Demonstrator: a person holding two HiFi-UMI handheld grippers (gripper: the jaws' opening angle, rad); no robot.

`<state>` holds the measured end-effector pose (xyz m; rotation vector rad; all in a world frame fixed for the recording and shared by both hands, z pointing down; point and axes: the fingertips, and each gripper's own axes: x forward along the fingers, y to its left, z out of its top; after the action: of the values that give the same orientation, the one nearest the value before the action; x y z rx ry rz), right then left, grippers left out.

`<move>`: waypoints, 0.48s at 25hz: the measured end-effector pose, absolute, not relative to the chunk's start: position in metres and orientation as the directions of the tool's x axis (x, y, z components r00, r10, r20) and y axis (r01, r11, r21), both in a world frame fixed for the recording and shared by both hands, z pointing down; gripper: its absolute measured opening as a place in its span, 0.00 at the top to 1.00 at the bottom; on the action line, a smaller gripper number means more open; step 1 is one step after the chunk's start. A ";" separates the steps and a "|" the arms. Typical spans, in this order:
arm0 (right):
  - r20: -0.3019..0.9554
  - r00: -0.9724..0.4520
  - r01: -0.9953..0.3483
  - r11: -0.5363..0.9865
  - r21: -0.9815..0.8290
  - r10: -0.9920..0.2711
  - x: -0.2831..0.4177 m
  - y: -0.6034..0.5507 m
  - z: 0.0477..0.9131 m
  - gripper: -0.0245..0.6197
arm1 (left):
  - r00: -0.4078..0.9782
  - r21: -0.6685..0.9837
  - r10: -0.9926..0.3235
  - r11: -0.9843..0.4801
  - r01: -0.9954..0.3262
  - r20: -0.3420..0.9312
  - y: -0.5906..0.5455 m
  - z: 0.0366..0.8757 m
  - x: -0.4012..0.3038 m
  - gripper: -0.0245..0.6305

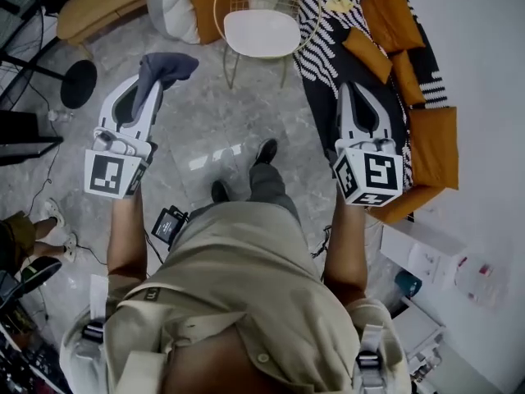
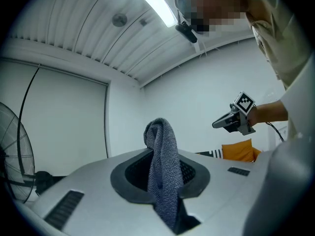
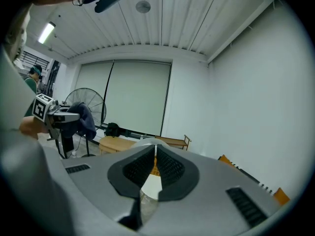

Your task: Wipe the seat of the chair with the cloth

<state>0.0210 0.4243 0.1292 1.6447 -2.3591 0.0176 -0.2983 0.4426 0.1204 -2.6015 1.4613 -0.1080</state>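
Here, the person stretches both forearms forward, one gripper in each hand, side by side and well apart, both pointing ahead. The left gripper is closed on the cloth, a grey fabric with a rough knitted texture. The cloth stands up in a soft fold between the black ribbed pads and hangs down over the tips. The right gripper has its jaws together, the pads meeting at the tips, with nothing between them. Below them lies the floor, grey and smooth like marble. Farther ahead, between the two grippers, stands the chair, which has a thin golden wire back and legs. Its seat is white, smooth and rounded, and neither gripper touches it. To its right lie orange cushions and a black-and-white striped blanket.
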 end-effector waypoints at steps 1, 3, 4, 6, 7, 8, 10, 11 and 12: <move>0.226 -0.329 -0.922 0.363 0.131 -0.917 0.027 0.414 0.133 0.92 | 0.513 -0.176 -0.858 -0.505 -0.845 -0.003 0.437 0.122 -0.294 0.85; 0.232 -0.354 -0.916 0.386 0.108 -0.906 0.034 0.390 0.141 0.92 | 0.482 -0.169 -0.876 -0.476 -0.863 0.004 0.423 0.120 -0.288 0.85; 0.232 -0.369 -0.912 0.399 0.098 -0.900 0.036 0.377 0.143 0.92 | 0.468 -0.170 -0.884 -0.462 -0.870 0.008 0.416 0.119 -0.285 0.85; 0.233 -0.398 -0.900 0.426 0.086 -0.887 0.040 0.350 0.147 0.92 | 0.448 -0.196 -0.893 -0.447 -0.873 0.044 0.399 0.124 -0.280 0.85; 0.235 -0.412 -0.894 0.440 0.081 -0.880 0.043 0.335 0.148 0.92 | 0.438 -0.200 -0.898 -0.438 -0.876 0.047 0.387 0.123 -0.275 0.85; 0.238 -0.425 -0.888 0.453 0.076 -0.873 0.047 0.321 0.149 0.92 | 0.427 -0.192 -0.903 -0.426 -0.884 0.034 0.375 0.117 -0.267 0.85; 0.243 -0.449 -0.876 0.478 0.073 -0.860 0.054 0.292 0.150 0.92 | 0.403 -0.169 -0.915 -0.400 -0.901 0.017 0.348 0.108 -0.254 0.85; 0.245 -0.459 -0.870 0.488 0.073 -0.854 0.059 0.278 0.151 0.92 | 0.391 -0.160 -0.920 -0.388 -0.908 0.017 0.336 0.108 -0.248 0.85; 0.247 -0.468 -0.864 0.498 0.072 -0.848 0.064 0.264 0.152 0.92 | 0.377 -0.153 -0.926 -0.376 -0.914 0.020 0.325 0.109 -0.243 0.85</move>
<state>0.0637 0.2638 0.1520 1.4567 -2.4933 0.0924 -0.2431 0.3252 0.1085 -2.5091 1.6838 -0.1548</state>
